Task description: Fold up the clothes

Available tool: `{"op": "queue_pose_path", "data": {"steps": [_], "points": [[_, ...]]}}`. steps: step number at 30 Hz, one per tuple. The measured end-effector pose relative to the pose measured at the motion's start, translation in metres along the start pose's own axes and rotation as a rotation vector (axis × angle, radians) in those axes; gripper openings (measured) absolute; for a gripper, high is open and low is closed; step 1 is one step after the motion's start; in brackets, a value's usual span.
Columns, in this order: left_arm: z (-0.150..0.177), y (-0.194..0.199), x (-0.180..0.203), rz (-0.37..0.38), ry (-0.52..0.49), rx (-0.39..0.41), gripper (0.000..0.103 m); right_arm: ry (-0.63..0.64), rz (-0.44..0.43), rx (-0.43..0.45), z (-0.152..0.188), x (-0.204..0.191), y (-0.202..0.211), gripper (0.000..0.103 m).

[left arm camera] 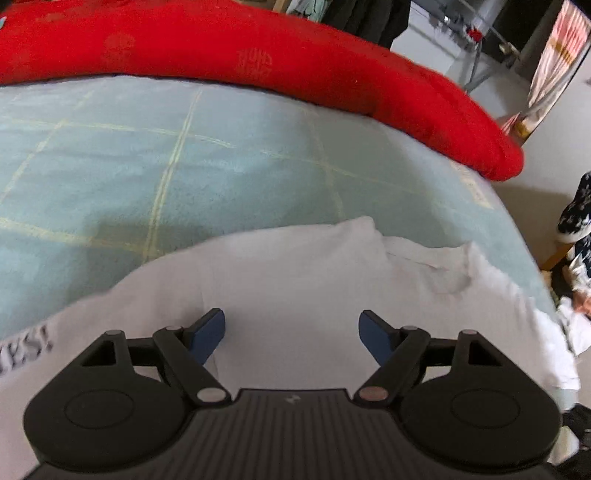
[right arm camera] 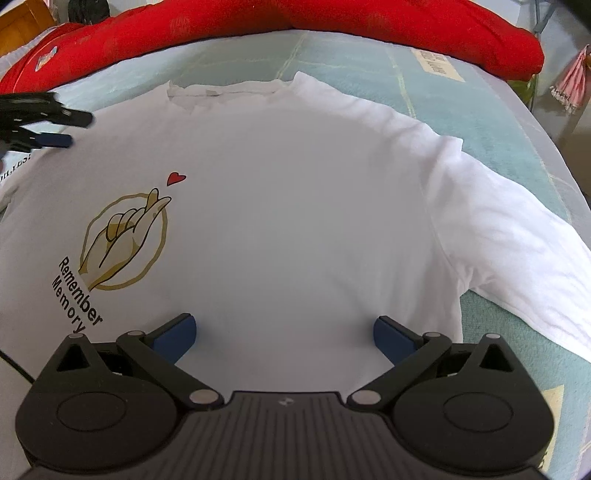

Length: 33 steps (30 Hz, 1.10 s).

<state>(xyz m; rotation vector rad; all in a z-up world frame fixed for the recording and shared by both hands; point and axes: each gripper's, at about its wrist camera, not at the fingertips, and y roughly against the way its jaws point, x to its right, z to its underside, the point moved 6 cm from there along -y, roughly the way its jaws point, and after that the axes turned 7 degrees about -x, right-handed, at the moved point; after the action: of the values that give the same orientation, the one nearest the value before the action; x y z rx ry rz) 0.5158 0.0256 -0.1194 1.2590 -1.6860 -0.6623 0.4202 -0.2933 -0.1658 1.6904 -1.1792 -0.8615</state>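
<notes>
Presently, item by item, left to right across the right wrist view.

Left gripper [right arm camera: 61,127]: enters at the upper left edge of the frame, jaws parted with nothing between them, tips over the shirt's shoulder area just left of the collar. In its own view, left gripper [left arm camera: 291,332] shows blue pads standing wide, white cloth beneath and no fabric pinched.

White T-shirt [right arm camera: 295,206]: lies flat, front up, on the pale green bedcover [right arm camera: 369,62]. Collar [right arm camera: 225,92] sits at the upper centre; hem runs off the lower edge under the camera. Long axis therefore runs bottom to top of the frame. Printed hand emblem [right arm camera: 125,236] with a red heart, lower left.

Right gripper [right arm camera: 284,332]: lower centre, jaws spread, empty, hovering over the shirt's body.

Right sleeve [right arm camera: 517,236]: stretches out to the right edge, lying away from the right gripper's jaws toward the upper right.

Red quilt [right arm camera: 332,18]: bunched along the top of the frame, beyond the collar.

Judgement: each sleeve side lies outboard of its nearer gripper; the right sleeve falls to the right gripper.
</notes>
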Motion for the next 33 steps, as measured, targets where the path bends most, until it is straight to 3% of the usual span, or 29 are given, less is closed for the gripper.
{"op": "queue_pose_path", "data": {"steps": [6,11,18,24,30,33], "points": [[-0.015,0.000,0.008,-0.074,0.021,-0.019,0.079,-0.006,0.009,0.014,0.001,-0.001,0.001,0.103],[-0.002,0.033,0.031,-0.075,-0.057,-0.037,0.079,-0.006,0.005,-0.018,-0.003,-0.001,0.000,0.103],[0.080,0.078,0.048,-0.111,-0.114,-0.125,0.080,-0.001,0.009,-0.043,-0.004,-0.002,-0.005,0.103],[0.155,0.093,0.061,-0.155,-0.158,-0.143,0.080,0.007,0.013,-0.013,0.000,-0.002,-0.004,0.103],[0.200,0.092,0.065,-0.177,-0.361,-0.142,0.083,0.035,0.006,0.013,0.003,0.000,-0.002,0.103],[0.212,0.104,0.050,-0.187,-0.332,-0.168,0.085,0.070,-0.006,0.007,0.003,0.001,0.000,0.103]]}}
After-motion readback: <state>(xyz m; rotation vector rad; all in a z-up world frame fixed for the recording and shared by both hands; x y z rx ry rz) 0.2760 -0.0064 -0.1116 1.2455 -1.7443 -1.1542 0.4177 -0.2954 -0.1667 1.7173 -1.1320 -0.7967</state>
